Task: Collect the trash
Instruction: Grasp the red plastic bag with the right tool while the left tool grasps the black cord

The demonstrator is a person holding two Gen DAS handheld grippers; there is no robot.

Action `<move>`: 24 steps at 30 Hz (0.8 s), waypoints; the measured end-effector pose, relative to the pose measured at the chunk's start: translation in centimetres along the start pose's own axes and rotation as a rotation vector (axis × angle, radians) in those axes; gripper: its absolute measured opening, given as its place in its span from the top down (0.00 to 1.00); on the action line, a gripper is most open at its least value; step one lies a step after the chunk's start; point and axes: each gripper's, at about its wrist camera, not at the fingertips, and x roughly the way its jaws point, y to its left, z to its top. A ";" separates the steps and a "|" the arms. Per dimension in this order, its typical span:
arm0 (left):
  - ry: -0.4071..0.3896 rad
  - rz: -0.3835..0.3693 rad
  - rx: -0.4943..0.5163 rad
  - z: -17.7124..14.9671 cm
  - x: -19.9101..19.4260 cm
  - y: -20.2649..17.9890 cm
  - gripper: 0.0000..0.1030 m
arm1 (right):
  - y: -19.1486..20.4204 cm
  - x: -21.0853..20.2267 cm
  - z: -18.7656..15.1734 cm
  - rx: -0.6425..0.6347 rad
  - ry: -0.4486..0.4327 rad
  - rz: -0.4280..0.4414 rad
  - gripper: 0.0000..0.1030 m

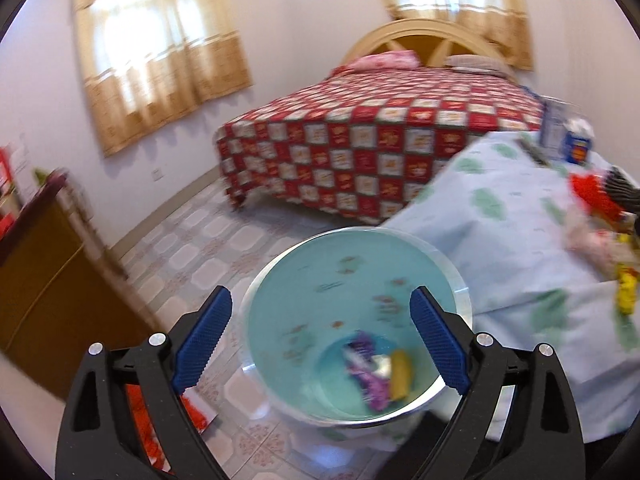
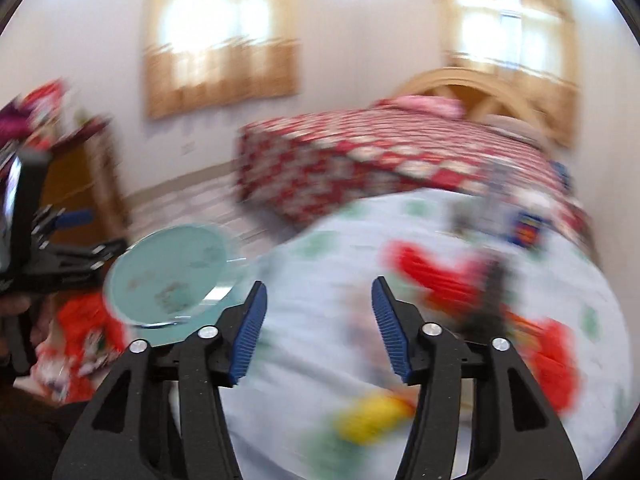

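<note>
Left gripper (image 1: 320, 336): jaws wide apart, holding nothing, hanging over the teal bin (image 1: 452, 280). The bin's mouth sits right between the fingers. Purple and yellow wrappers (image 1: 380, 372) lie at the bottom of it, so some trash is already collected.

Right gripper (image 2: 318, 328): jaws also apart and empty, over the table's light blue cloth (image 2: 320, 248). This view is heavily blurred.

Key relation: the remaining trash lies ahead of and to the right of the right gripper. A yellow piece (image 2: 372, 416) is nearest, just below-right of its fingertips; a red wrapper (image 2: 432, 268) lies further out, long axis roughly diagonal across the table. The right hand is clearly the nearer one; the left is parked at the bin off the table's left edge.

My read: next is the right gripper closing on the yellow piece, then carrying it left to the bin.

Beyond: small blue carton (image 1: 576, 148) at the table's far edge, checkered bed (image 1: 360, 140), curtained windows.
</note>
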 end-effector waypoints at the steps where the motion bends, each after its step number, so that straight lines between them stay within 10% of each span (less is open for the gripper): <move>1: -0.006 -0.014 0.010 0.3 -0.2 -0.9 0.14 | -1.4 -0.9 -0.3 0.024 -0.009 -0.039 0.42; 6: -0.049 -0.155 0.071 3.1 -2.0 -8.8 0.14 | -10.3 -4.4 -2.6 0.194 -0.023 -0.253 0.38; 18: -0.075 -0.360 0.185 7.2 -3.4 -24.5 0.15 | -14.5 -2.6 -5.8 0.285 0.033 -0.211 0.32; 21: -0.005 -0.415 0.219 6.8 -2.2 -26.2 0.39 | -14.6 -2.0 -6.4 0.295 0.062 -0.173 0.39; 23: 0.047 -0.447 0.230 6.4 -1.3 -26.9 0.57 | -14.7 -1.8 -6.9 0.303 0.079 -0.130 0.66; 24: 0.056 -0.455 0.234 6.3 -1.1 -27.1 0.80 | -14.7 -1.9 -7.0 0.301 0.077 -0.122 0.70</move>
